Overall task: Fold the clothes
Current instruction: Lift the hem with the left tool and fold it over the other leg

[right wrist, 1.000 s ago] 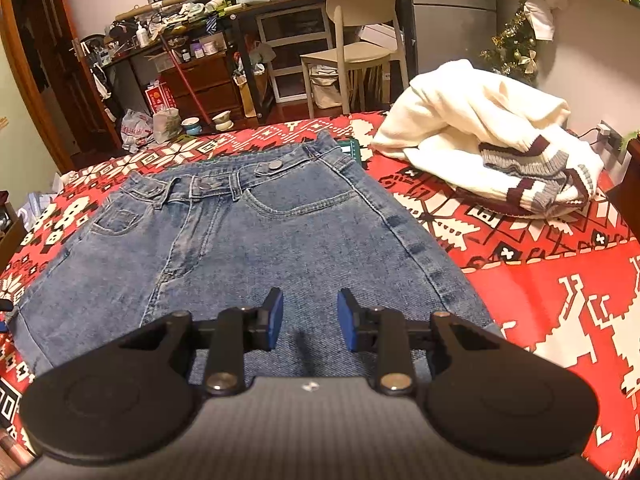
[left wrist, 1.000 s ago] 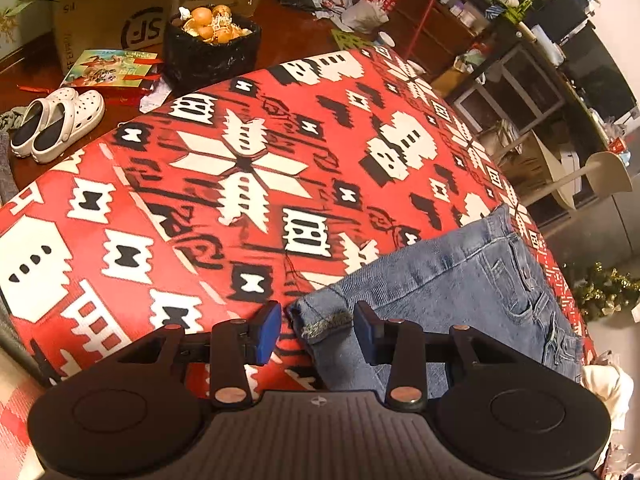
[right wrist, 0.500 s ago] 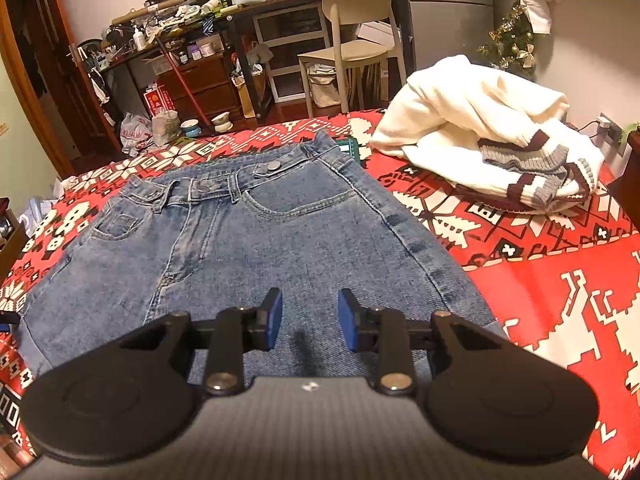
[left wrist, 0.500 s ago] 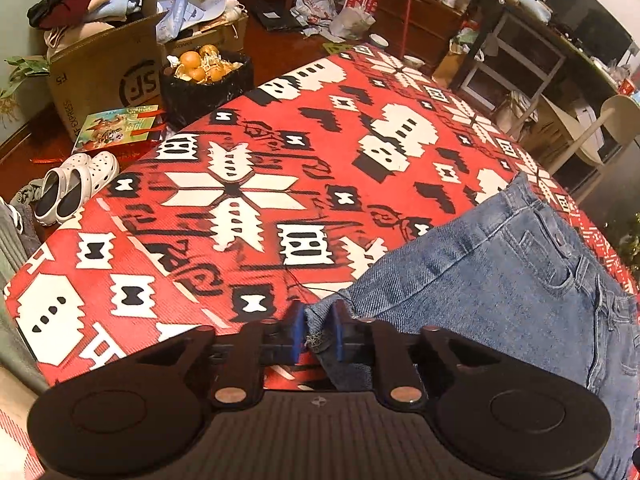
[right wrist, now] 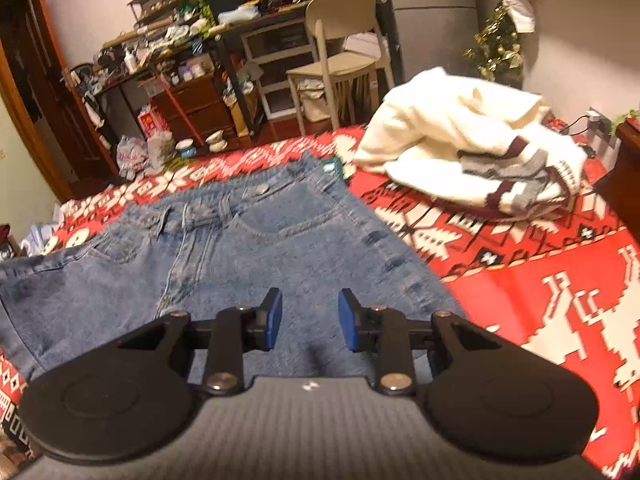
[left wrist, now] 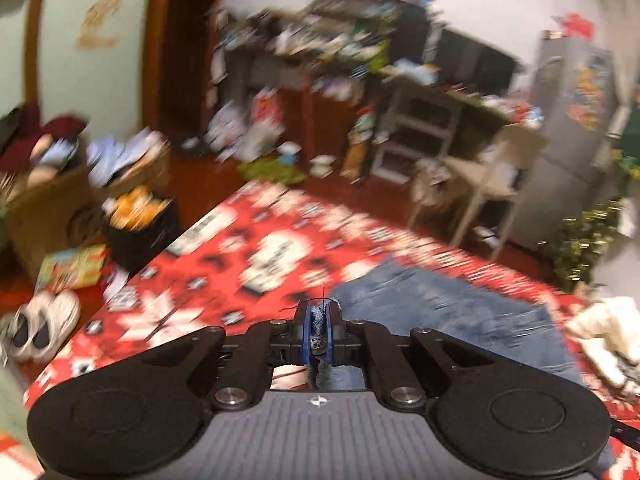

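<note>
Denim fringe is what we see pinched between the blue pads of the left gripper [left wrist: 319, 326], whose jaws have just closed on the frayed hem of the denim shorts [right wrist: 224, 248] lying on the red patterned blanket [right wrist: 560, 280], while the right gripper [right wrist: 310, 318] hangs partly open over the cloth, grasping nothing.

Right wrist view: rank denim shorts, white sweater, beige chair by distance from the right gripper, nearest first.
From the right gripper:
1. denim shorts, directly under and ahead of the open jaws
2. white sweater, ahead to the right on the red cloth
3. beige chair, beyond the cloth's far edge
</note>
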{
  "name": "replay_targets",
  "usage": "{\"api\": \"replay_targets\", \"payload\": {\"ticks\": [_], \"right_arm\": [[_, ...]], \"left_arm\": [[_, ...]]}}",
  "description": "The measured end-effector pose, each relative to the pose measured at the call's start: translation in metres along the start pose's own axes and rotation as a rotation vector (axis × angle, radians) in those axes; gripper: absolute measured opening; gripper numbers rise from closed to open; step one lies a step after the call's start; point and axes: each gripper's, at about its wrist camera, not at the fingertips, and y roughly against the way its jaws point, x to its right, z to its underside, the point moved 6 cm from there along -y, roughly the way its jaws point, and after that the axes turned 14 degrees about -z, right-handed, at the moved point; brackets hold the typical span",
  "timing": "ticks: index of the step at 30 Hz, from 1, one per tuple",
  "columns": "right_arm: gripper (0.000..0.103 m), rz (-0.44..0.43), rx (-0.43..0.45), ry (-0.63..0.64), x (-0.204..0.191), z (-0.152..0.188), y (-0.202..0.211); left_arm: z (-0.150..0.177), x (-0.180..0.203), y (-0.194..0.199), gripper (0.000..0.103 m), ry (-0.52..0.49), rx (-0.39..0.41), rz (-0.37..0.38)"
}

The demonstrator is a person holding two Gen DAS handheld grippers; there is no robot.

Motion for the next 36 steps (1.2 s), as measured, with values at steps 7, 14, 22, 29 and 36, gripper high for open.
{"api": "replay_targets", "payload": {"ticks": [7,14,22,29,36], "right_arm": [[0.034,0.104,0.103,-0.022,0.030,-0.021,0.036],[0.035,0.150,0.180,-0.105,0.062,-0.033,0.060],[0.035,0.165,0.141,-0.217,0.092,-0.021,0.043],[0.035,0.122,0.126,-0.347,0.112,-0.011,0.028],[0.040,-0.024,0.116,-0.431,0.104,-0.007,0.016]], "left_arm": [[0.001,0.111,0.062,0.007,-0.190,0.131,0.155],[0.042,0.212,0.078,0.007,-0.253,0.074,0.297],[0.110,0.294,0.040,0.007,-0.274,-0.113,0.397],[0.160,0.300,-0.003,0.009,-0.133,-0.358,0.493],[0.155,0.278,0.012,0.026,-0.063,-0.400,0.614]]}}
